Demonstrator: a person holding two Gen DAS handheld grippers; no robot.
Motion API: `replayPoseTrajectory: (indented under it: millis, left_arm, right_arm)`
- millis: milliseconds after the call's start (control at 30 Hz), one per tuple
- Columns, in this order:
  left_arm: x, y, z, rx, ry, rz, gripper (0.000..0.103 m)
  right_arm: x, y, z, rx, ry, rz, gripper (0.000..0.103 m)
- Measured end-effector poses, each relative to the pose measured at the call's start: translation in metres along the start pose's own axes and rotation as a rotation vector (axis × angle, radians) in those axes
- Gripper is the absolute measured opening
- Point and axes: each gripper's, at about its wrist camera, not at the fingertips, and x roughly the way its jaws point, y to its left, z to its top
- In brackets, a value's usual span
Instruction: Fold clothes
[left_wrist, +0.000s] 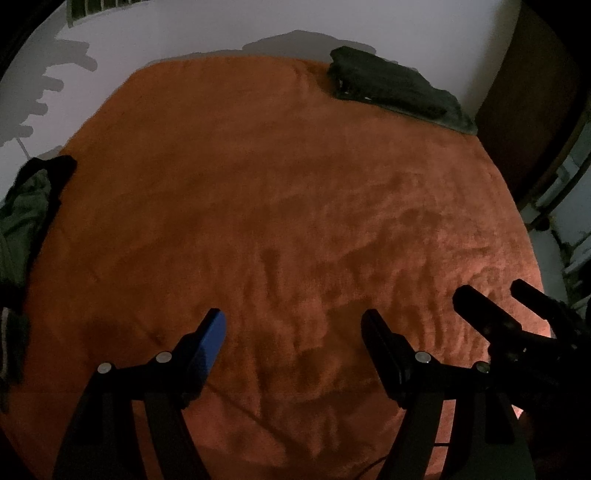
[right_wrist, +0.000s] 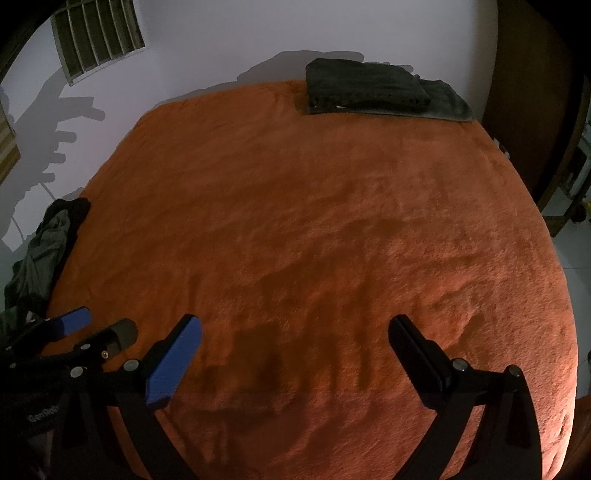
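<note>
Hovering side by side over the near blanket (left_wrist: 277, 203), left gripper (left_wrist: 293, 325) and right gripper (right_wrist: 295, 332) tilt downward, fingers apart, gripping nothing.

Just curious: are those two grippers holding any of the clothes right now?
No. The left gripper and right gripper are both open over the orange blanket, holding nothing.

the crumpled dark garment (left_wrist: 26, 218) is cut off at the left edge; the folded stack's (right_wrist: 369, 88) separate pieces cannot be told in the dimness.
</note>
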Motion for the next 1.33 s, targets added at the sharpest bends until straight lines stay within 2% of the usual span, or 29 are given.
replayPoseTrajectory:
  millis: [733, 1333]
  left_arm:
    - [-0.0048, 0.0011, -0.0002, -0.002, -0.010, 0.015, 0.076]
    - [-0.0094, 0.0026, -0.0023, -0.022, -0.015, -0.023, 0.076]
  right_arm:
    - [-0.0004, 0.0018, -0.0038, -0.003, -0.004, 0.001, 0.101]
    - [-0.0065, 0.0056, -0.0026, -0.027, -0.032, -0.007, 0.101]
